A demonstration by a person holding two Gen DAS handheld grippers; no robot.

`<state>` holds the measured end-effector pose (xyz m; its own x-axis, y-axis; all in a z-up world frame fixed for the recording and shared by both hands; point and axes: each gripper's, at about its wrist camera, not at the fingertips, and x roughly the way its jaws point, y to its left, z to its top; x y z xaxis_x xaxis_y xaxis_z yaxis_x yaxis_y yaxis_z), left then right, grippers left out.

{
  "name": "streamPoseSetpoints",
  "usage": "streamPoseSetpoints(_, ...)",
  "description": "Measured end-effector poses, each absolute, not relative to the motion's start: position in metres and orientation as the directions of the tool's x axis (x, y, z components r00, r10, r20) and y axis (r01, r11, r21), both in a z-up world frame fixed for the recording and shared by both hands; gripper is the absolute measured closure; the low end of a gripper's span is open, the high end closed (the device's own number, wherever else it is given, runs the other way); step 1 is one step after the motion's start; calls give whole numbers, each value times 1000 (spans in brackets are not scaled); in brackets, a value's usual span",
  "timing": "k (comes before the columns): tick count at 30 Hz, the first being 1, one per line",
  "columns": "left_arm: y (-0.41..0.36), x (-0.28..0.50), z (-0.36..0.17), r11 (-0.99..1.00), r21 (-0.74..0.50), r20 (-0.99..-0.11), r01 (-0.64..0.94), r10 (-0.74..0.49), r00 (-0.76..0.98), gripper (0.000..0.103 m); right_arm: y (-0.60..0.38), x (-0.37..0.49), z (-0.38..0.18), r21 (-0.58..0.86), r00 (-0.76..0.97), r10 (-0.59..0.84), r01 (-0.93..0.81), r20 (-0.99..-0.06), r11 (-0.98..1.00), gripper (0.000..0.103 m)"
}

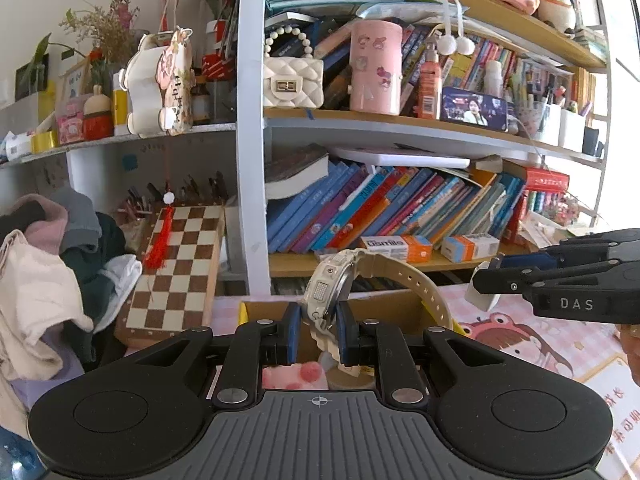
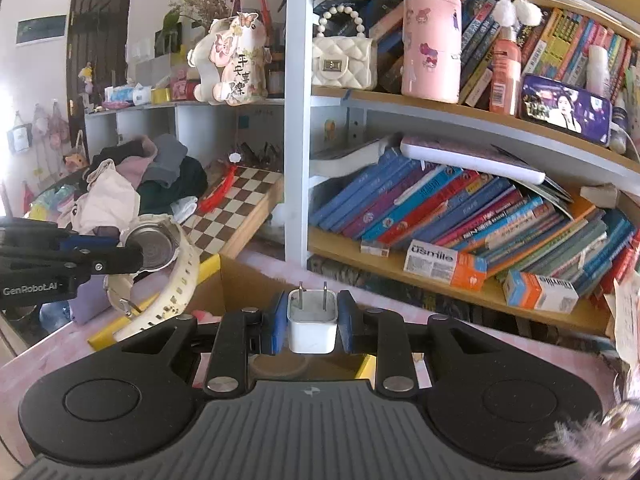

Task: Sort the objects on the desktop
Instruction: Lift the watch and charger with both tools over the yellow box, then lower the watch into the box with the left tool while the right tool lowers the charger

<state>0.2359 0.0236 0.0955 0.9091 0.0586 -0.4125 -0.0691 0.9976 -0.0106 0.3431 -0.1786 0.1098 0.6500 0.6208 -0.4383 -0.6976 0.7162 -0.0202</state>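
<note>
My left gripper [image 1: 318,330] is shut on a cream wristwatch [image 1: 326,292], held on edge above an open cardboard box [image 1: 264,310]. The watch [image 2: 160,246] and left gripper [image 2: 116,248] also show at the left of the right wrist view, metal case back showing, strap hanging over the box [image 2: 240,284]. My right gripper [image 2: 312,320] is shut on a white plug charger [image 2: 312,322], prongs pointing up, over the box's near side. The right gripper [image 1: 492,276] enters the left wrist view from the right, with the charger [image 1: 482,296] under it.
A bookshelf with slanted books [image 2: 460,212], a toothpaste box [image 2: 444,264] and a phone [image 2: 566,108] stands behind. A chessboard [image 1: 180,264] leans at left beside a pile of clothes [image 1: 52,280]. The desk has a pink cartoon mat [image 1: 540,336].
</note>
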Motion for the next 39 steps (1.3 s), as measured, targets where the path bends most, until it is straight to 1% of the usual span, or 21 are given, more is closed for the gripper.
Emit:
streamPoseSetpoints(4, 24, 247, 91, 997, -3, -426, -80, 71, 902, 86, -174, 354, 102, -6, 627, 629, -710, -459, 704, 78)
streamPoseSetpoints(10, 25, 264, 74, 996, 4, -483, -89, 80, 872, 86, -162, 369, 79, 33, 561, 634, -734, -532, 678, 78)
streamPoseSetpoints(14, 22, 272, 62, 997, 9, -518, -80, 73, 852, 86, -151, 370, 60, 23, 509, 628, -766, -589, 643, 78)
streamPoseSetpoints(23, 17, 291, 42, 998, 24, -577, -63, 65, 814, 86, -142, 377, 25, -9, 422, 594, -820, -685, 573, 78)
streamPoseSetpoints(30, 6, 318, 32, 998, 62, -608, -28, 60, 791, 86, -122, 379, 13, -109, 389, 537, -871, -749, 478, 78)
streamPoseSetpoints(34, 0, 335, 26, 996, 84, -630, -12, 62, 774, 86, -115, 379, 9, -170, 396, 514, -887, -761, 430, 78)
streamPoseSetpoints(39, -5, 347, 20, 995, 102, -648, 8, 60, 759, 86, -115, 379, 11, -159, 365, 531, -906, -765, 393, 78)
